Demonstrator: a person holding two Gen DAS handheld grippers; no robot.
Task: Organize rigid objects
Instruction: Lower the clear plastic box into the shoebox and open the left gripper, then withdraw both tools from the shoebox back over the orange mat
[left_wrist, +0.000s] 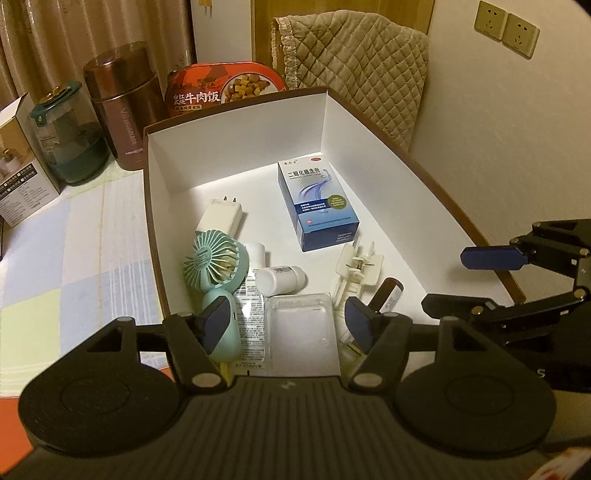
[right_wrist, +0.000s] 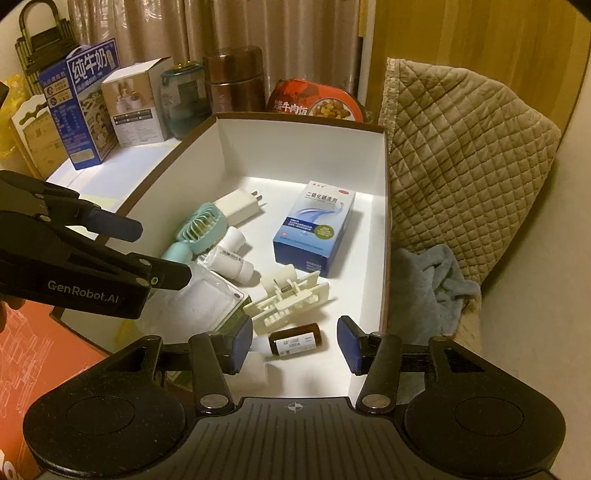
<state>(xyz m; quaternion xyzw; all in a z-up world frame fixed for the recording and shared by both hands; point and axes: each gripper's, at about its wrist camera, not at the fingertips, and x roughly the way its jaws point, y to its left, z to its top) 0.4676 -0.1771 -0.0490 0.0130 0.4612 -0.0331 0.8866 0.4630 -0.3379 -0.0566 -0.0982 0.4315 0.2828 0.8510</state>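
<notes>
White box (left_wrist: 236, 147) crowded — fan (left_wrist: 214, 258), blue carton (left_wrist: 317, 206) — both grippers (left_wrist: 284, 325) (right_wrist: 295, 345) released.

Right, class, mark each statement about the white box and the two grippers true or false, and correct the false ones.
1. The blue medicine carton lies inside the white box. True.
2. The mint green fan stands outside the box on the tablecloth. False: it lies inside the box, near the white charger plug.
3. The right gripper has a small brown bottle between its open jaws. True.
4. The left gripper is clamped on the copper canister. False: its jaws are open over the clear plastic case, and the canister stands behind the box.
</notes>
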